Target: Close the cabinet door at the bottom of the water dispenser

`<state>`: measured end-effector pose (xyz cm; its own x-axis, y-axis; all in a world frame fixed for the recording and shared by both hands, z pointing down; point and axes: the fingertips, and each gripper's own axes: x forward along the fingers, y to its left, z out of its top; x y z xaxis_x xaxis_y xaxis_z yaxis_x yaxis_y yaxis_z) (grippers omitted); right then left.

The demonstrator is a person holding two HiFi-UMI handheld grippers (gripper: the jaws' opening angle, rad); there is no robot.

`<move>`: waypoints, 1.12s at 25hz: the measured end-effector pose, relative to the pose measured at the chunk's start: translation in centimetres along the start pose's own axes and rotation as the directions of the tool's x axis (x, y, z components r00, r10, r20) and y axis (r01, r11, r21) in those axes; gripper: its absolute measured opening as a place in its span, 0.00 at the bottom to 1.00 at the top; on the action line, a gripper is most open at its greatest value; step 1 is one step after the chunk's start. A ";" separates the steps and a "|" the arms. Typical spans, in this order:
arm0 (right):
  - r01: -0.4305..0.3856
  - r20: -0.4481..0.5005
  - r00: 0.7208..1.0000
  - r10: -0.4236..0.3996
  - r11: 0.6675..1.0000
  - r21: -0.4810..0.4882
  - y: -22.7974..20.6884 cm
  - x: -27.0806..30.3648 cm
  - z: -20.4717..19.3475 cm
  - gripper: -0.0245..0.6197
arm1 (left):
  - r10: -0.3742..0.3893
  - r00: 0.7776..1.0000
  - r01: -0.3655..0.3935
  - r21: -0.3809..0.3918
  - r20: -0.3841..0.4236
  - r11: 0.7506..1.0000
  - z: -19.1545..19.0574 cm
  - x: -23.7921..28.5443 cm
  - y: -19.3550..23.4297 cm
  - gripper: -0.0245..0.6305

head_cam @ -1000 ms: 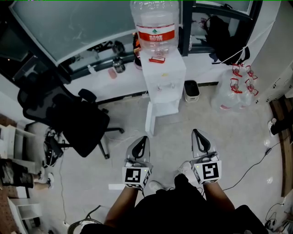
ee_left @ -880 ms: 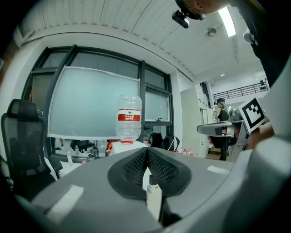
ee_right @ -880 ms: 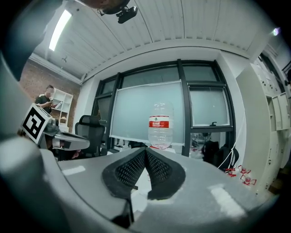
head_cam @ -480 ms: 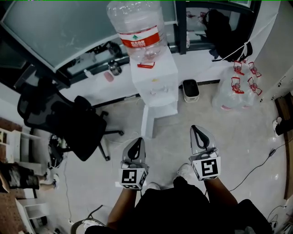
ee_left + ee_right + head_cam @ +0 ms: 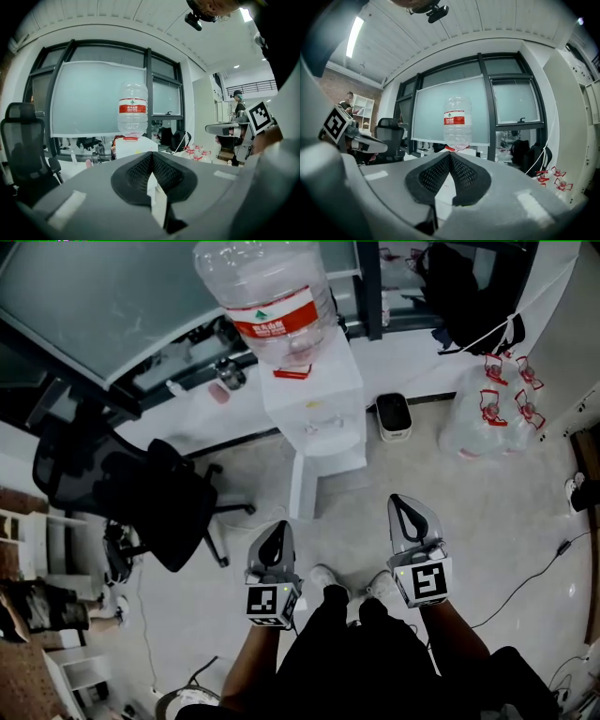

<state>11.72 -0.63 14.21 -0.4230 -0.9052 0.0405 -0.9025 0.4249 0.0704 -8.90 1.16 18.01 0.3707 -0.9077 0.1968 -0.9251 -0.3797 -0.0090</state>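
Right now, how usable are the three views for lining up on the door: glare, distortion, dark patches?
Head view: dim but sharp, open cabinet door plain. Left gripper view: fisheye bows the window frame; the left gripper masks the lower half. Right gripper view: same, plus ceiling light glare.

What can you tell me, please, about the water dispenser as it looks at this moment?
The water dispenser is a white, boxy, plastic-looking unit standing upright on the pale floor by a white ledge below the window. A large clear bottle with a red label sits upside down on top. Taps show on its front. At the bottom its cabinet door hangs open, swung out to the head view's left.
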 end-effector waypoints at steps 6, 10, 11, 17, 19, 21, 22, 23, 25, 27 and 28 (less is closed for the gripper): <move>0.025 -0.019 1.000 -0.025 1.000 0.009 0.7 2.2 -0.1 0.04 | -0.020 1.000 0.019 -0.043 -0.007 0.999 -0.8 2.1 2.8 0.07; -0.004 -0.031 1.000 0.003 1.000 -0.007 2.6 4.2 -0.2 0.04 | -0.028 1.000 0.027 -0.059 -0.011 0.998 -1.3 2.7 5.4 0.07; -0.013 -0.044 0.999 0.012 1.000 -0.016 3.3 4.7 -0.5 0.04 | -0.032 0.999 0.031 -0.062 -0.013 0.998 -1.5 2.9 5.9 0.07; -0.021 -0.061 0.998 0.016 0.997 -0.073 5.4 7.6 -0.3 0.04 | -0.060 0.998 0.059 -0.145 -0.006 0.988 -1.6 3.6 8.9 0.07; -0.005 -0.066 0.998 0.001 0.998 -0.065 5.4 8.3 -0.9 0.04 | -0.064 0.998 0.066 -0.153 0.019 0.986 -1.4 4.1 9.8 0.07; -0.007 -0.069 0.998 0.003 0.998 -0.058 5.5 9.2 -1.5 0.04 | -0.059 0.998 0.061 -0.130 0.024 0.990 -1.7 4.8 10.5 0.07; -0.013 -0.075 0.997 0.009 0.998 -0.057 5.5 9.5 -1.9 0.04 | -0.051 0.998 0.053 -0.119 0.019 0.991 -2.1 5.1 10.7 0.07; -0.022 -0.076 0.997 0.017 0.998 -0.066 5.5 9.9 -2.1 0.04 | -0.041 0.999 0.043 -0.114 0.016 0.993 -2.6 5.3 10.8 0.07; -0.033 -0.060 0.998 0.027 0.994 -0.101 5.3 10.6 -2.3 0.04 | -0.019 1.000 0.019 -0.117 0.007 0.993 -3.8 5.8 11.1 0.07; -0.025 -0.042 0.999 0.020 0.994 -0.106 5.0 11.3 -2.9 0.04 | -0.003 1.000 0.002 -0.118 -0.010 0.993 -4.9 6.5 11.4 0.07; -0.023 -0.040 0.999 0.019 0.995 -0.101 4.7 11.6 -3.4 0.04 | -0.003 1.000 0.001 -0.120 -0.023 0.993 -5.6 6.8 11.3 0.07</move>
<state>2.80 -9.11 18.44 -0.4363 -0.8961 0.0811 -0.8798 0.4438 0.1700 -17.31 -8.31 24.72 0.3719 -0.9020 0.2194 -0.9281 -0.3561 0.1090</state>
